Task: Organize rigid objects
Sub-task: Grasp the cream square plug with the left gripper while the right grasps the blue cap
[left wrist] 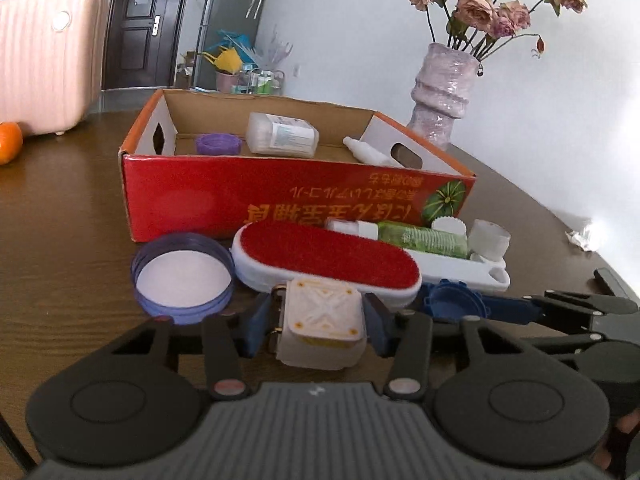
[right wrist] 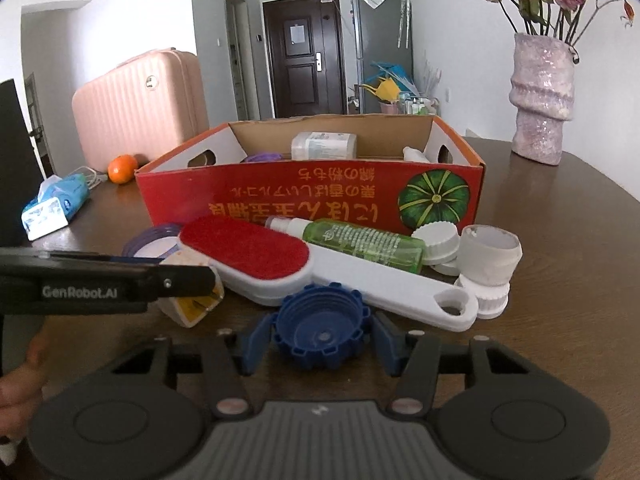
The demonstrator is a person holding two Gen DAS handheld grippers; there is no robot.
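My left gripper (left wrist: pixel 320 326) is shut on a small white square container (left wrist: pixel 322 326) with a yellow-edged lid, low over the table; it also shows in the right wrist view (right wrist: pixel 188 304). My right gripper (right wrist: pixel 320 338) has its blue fingers against both sides of a blue ridged cap (right wrist: pixel 322 330), seen also in the left wrist view (left wrist: pixel 454 300). Just beyond lie a white lint brush with a red pad (left wrist: pixel 328 256) (right wrist: pixel 248 246), a green spray bottle (right wrist: pixel 360 242) and white caps (right wrist: pixel 488 256). The red cardboard box (left wrist: pixel 280 196) (right wrist: pixel 312 196) behind holds a clear tub (left wrist: pixel 280 134), a purple lid (left wrist: pixel 218 144) and a white bottle (left wrist: pixel 370 154).
A purple-rimmed round lid (left wrist: pixel 182 276) lies left of the brush. A pink vase of dried roses (right wrist: pixel 540 100) stands at the back right. An orange (right wrist: pixel 122 168), a tissue pack (right wrist: pixel 56 202) and a pink suitcase (right wrist: pixel 140 104) are at the left.
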